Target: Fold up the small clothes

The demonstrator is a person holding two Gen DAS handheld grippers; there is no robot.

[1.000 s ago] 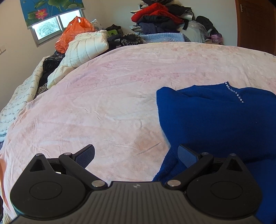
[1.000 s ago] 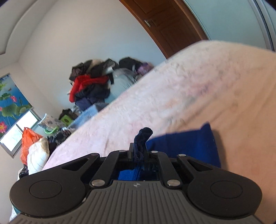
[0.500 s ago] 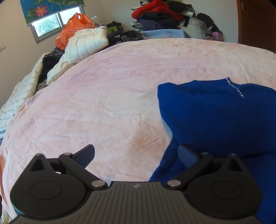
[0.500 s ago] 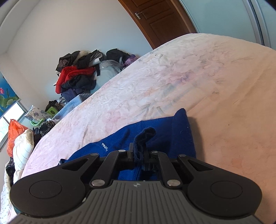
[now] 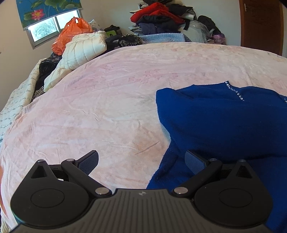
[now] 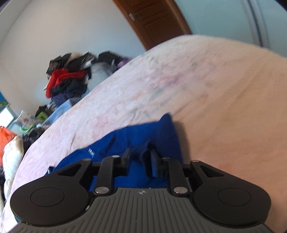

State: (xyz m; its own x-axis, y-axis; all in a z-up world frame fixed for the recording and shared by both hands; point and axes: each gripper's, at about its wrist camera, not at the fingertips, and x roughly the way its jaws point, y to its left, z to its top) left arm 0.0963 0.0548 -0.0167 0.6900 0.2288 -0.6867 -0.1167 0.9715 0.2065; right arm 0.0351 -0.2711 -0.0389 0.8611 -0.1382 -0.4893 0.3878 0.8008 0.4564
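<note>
The right gripper (image 6: 139, 157) is opening its jaws, a fold of the blue sweater (image 6: 152, 132) loose between the pads and leaning on the right one. The left gripper (image 5: 141, 161) stands wide open and empty over the pink bedspread (image 5: 107, 107), beside the sweater's edge (image 5: 215, 121). Beyond lie a white jacket (image 5: 84, 50), an orange bag (image 5: 71, 34) and heaped clothes (image 5: 157, 16).

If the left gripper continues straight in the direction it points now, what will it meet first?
Most likely the pink blanket, just left of the blue garment. The left gripper is open and angled downward, with nothing between its fingers. The distance is hard to judge.
</note>
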